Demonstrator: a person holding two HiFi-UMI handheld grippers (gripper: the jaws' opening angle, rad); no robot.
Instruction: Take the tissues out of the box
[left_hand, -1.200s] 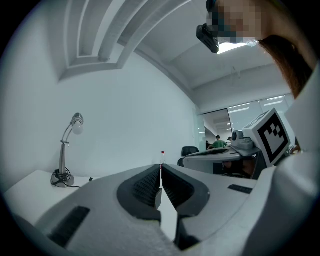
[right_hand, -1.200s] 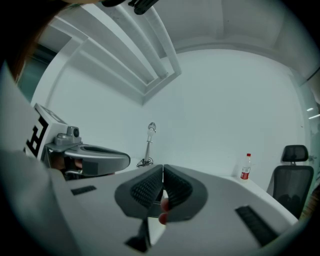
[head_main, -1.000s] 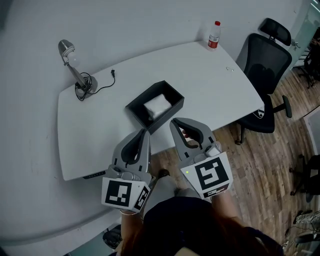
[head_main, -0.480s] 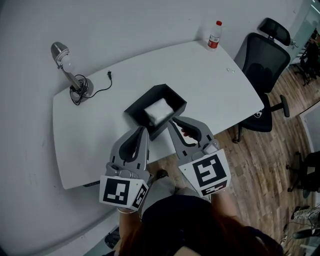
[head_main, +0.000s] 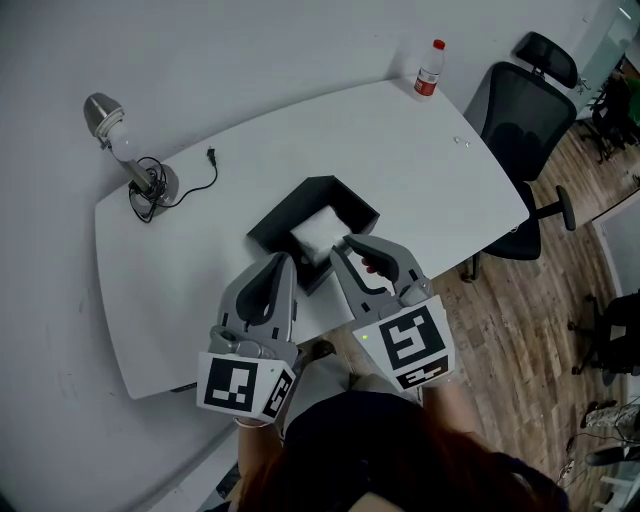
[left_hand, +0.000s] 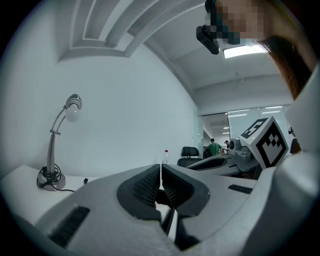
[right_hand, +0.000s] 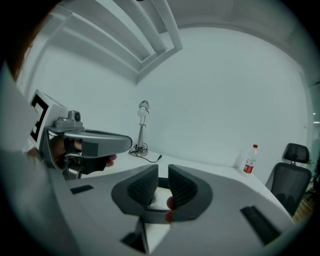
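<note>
A black open box stands on the white table with white tissues inside. My right gripper hovers at the box's near right edge. Its jaws are opening, a narrow gap shows in the right gripper view, and nothing is between the pads. Past them I see the tissues. My left gripper hangs just in front of the box's near corner. Its pads are pressed together on nothing.
A desk lamp with its cord stands at the table's far left. A red-capped bottle is at the far right corner. A black office chair stands beside the table's right end, over wooden floor.
Both grippers have drawn nearer to the box, and the right tips now reach its near edge. The right jaws have parted slightly.
</note>
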